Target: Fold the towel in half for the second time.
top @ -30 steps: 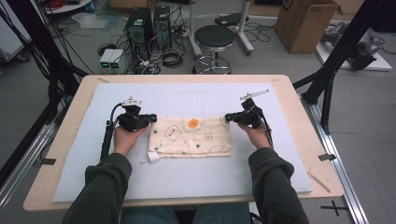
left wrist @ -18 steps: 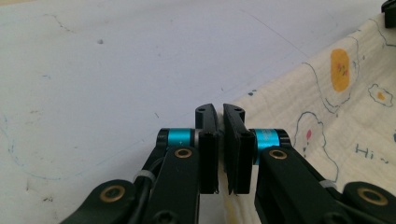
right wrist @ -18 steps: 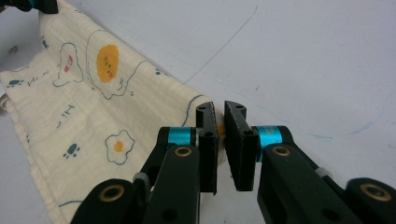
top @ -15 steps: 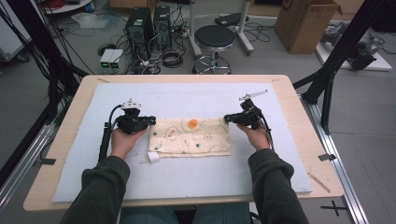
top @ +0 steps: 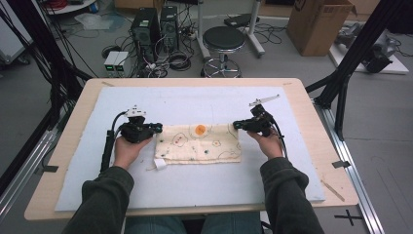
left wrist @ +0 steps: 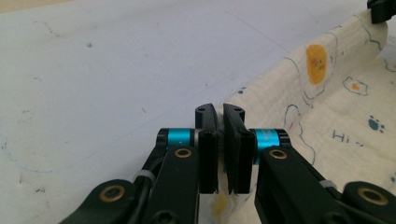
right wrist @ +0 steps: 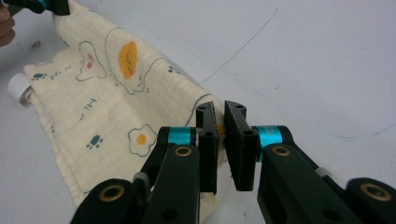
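Note:
A cream cloth (top: 199, 146) printed with fried eggs and small animals lies spread on the white mat, a white tag (top: 159, 163) at its near left corner. My left gripper (top: 157, 127) is shut on the cloth's far left corner; in the left gripper view its jaws (left wrist: 219, 112) pinch the edge while the cloth (left wrist: 336, 107) runs off to the right. My right gripper (top: 236, 125) is shut on the far right corner, with cloth (right wrist: 107, 102) showing between its closed jaws (right wrist: 220, 109). Each gripper view also shows the other gripper at the opposite corner.
The white mat (top: 204, 190) covers most of the wooden table (top: 316, 122). Beyond the far edge stand a black stool (top: 223, 41), computer cases (top: 153, 27) with cables, and a cardboard box (top: 319, 24). Black frame legs (top: 341, 87) rise at the right.

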